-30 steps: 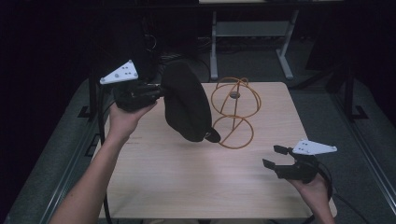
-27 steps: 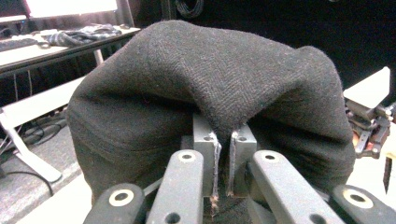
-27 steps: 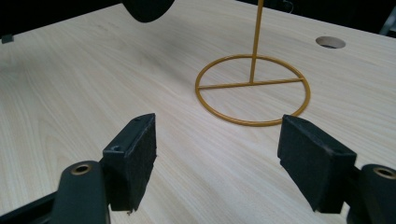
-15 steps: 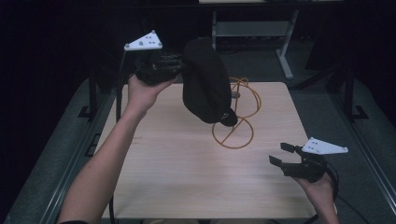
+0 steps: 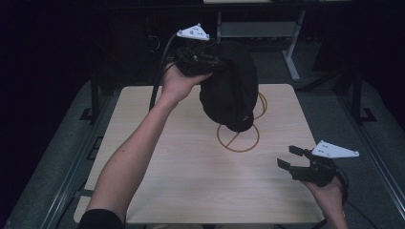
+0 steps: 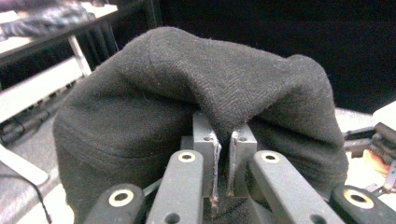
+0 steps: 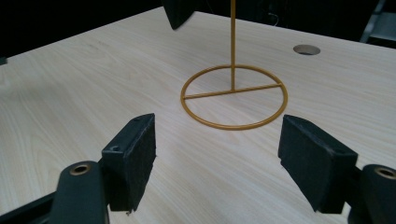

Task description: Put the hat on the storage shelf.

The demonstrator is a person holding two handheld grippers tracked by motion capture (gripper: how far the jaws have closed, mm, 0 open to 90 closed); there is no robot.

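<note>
Person at a wooden table lifts a black hat over a gold wire stand.

The left gripper (image 5: 210, 62), jaws pinched tight on a fold of the black hat (image 5: 229, 90), holds it above the gold wire stand (image 5: 238, 138). The right gripper (image 5: 290, 159) hovers near the table (image 5: 167, 167) edge, jaws wide and holding nothing.
</note>
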